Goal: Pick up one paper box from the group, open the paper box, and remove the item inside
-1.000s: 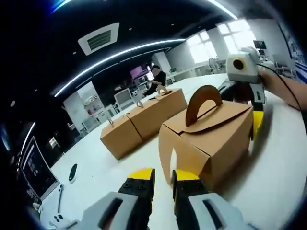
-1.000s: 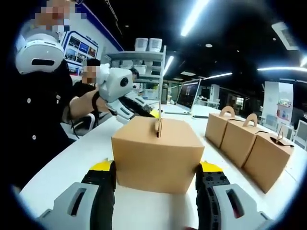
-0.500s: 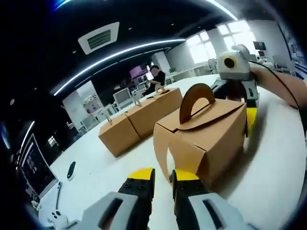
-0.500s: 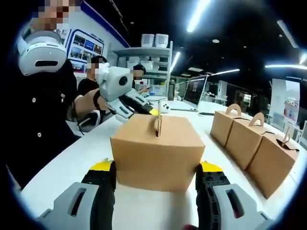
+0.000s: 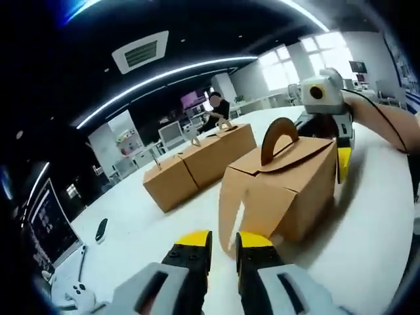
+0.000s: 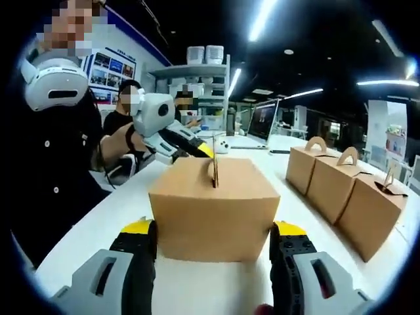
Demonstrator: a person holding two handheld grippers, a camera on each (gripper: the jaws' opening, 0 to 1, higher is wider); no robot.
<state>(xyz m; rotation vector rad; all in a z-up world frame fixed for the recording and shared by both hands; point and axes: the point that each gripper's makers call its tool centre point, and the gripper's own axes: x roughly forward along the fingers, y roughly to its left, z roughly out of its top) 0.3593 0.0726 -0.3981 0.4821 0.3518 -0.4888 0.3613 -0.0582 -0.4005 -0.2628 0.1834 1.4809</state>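
The chosen paper box [image 6: 213,209] stands on the white table [image 5: 144,223], pulled apart from the three other boxes [image 6: 341,190] that sit in a row near it. Having it out alone gives both tools room to work around it.

The right tongs [image 6: 213,239] are spread wide, one yellow-tipped jaw against each side wall of the box, so they straddle it at its base. That grip looks meant to steady the box and keep it from sliding or tipping while the top is worked. Whether the jaws press the cardboard firmly or merely touch it is hard to tell.

The left tongs [image 5: 223,241] are pressed nearly together, with nothing between them, and sit low, just beside the near end of the same box [image 5: 282,190], by a side flap that stands out from the wall. In the right gripper view this tool [image 6: 197,147] comes in over the far top edge.

The arched handle [image 5: 279,139] stands upright and the top flaps are locked through it, so the box is not yet opened. The item inside is hidden. The next move likely calls for freeing the handle tab.
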